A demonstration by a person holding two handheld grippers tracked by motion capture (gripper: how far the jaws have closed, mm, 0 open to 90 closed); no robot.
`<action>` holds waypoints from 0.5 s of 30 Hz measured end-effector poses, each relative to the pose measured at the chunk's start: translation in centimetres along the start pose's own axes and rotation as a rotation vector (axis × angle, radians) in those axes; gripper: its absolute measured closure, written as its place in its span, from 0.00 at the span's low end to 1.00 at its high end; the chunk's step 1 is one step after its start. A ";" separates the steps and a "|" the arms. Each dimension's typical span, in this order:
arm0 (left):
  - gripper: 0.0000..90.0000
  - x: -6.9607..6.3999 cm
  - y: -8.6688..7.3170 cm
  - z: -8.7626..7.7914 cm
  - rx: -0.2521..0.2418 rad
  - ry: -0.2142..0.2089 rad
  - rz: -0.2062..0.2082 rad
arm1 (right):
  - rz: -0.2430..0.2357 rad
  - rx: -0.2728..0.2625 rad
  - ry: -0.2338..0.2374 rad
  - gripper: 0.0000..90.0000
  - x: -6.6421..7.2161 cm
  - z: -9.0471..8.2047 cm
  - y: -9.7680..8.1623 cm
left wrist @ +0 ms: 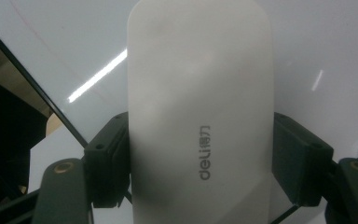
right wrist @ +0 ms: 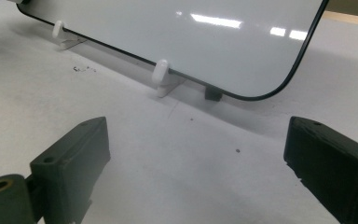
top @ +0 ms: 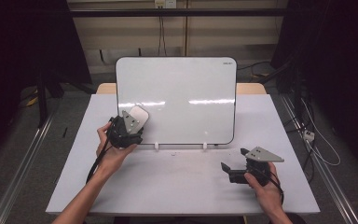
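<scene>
1. Table (top: 182, 186): white top, matte, few dark specks near the board feet; wood edge at far side.
2. Board (top: 186, 98): whiteboard w/ black rim, rounded corners, propped near-upright at table's far half on two white feet (right wrist: 161, 74). Blank, glossy, ceiling-light streaks reflected.
3. Eraser (left wrist: 200, 116): white, oblong, rounded ends, "deli" print on back. Flat against board's lower left area, seen in high view at (top: 139, 114).
4. Left gripper (top: 126, 128): far left of table, at board's lower left corner, jaws on both long sides of eraser, narrow, pads pressing its edges in left gripper view. Cable trailing down past forearm.
5. Right gripper (top: 235, 165): near right, low over table, well apart from board, pointing left. Jaws wide, nothing btwn them, bare table under; pads (right wrist: 74, 158) black, blocky.
6. Room: dim. Grey floor, metal rails both sides of table, black frame posts left + right, cables (top: 317, 140) on floor at right, beige wall w/ socket + wires at far side.
</scene>
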State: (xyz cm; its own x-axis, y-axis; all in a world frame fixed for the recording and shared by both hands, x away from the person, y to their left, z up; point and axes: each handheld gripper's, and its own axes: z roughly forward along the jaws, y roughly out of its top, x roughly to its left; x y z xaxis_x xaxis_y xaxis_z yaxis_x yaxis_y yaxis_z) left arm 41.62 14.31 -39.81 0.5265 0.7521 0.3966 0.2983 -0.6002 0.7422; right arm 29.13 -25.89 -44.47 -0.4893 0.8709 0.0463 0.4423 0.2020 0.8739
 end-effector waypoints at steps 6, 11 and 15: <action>0.26 0.2 0.1 0.0 0.010 -0.034 0.008 | 0.001 -0.002 -0.005 0.08 -0.1 -0.1 0.0; 0.18 0.2 0.0 0.1 0.012 -0.041 -0.004 | 0.012 -0.006 -0.005 0.08 -0.3 -0.2 -0.1; 0.12 0.3 0.1 0.1 -0.007 -0.061 -0.016 | 0.019 -0.006 -0.008 0.08 -0.6 -0.3 -0.2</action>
State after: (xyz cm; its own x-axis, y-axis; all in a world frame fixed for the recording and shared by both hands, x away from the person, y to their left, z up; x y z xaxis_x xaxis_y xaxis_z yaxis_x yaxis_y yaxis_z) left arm 41.89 14.47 -39.71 0.5694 0.7434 0.3509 0.3020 -0.5862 0.7518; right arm 29.13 -26.57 -44.53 -0.4748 0.8781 0.0590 0.4470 0.1829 0.8757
